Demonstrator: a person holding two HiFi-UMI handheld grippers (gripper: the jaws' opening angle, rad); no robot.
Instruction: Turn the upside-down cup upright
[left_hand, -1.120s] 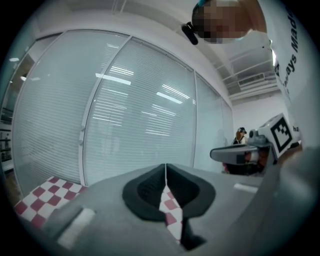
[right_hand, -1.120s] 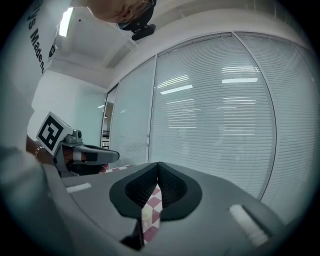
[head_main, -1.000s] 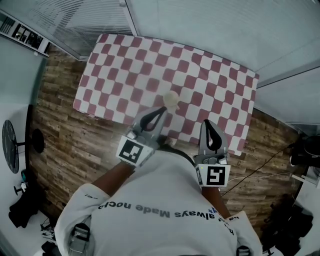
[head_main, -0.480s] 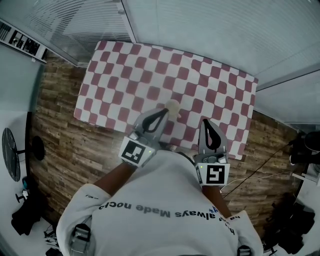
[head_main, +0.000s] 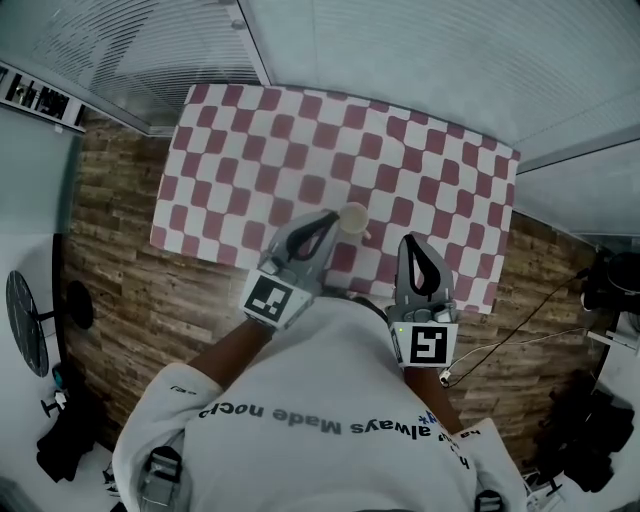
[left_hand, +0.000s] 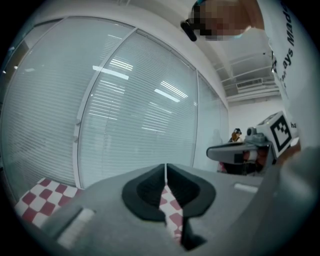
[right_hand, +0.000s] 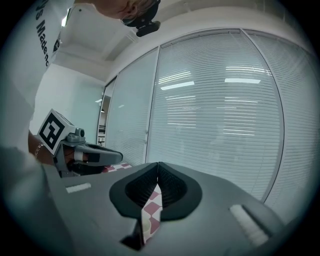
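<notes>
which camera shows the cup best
The head view: the cup sits in plain sight on the checkered cloth, just beyond the left gripper. Neither gripper view shows it, only shut fingers, blinds and slivers of cloth.

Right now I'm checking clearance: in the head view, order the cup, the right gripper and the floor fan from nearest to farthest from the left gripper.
From the left gripper:
1. the cup, just right of its tip.
2. the right gripper, farther right, near the person.
3. the floor fan, far left, well off the table.
</notes>
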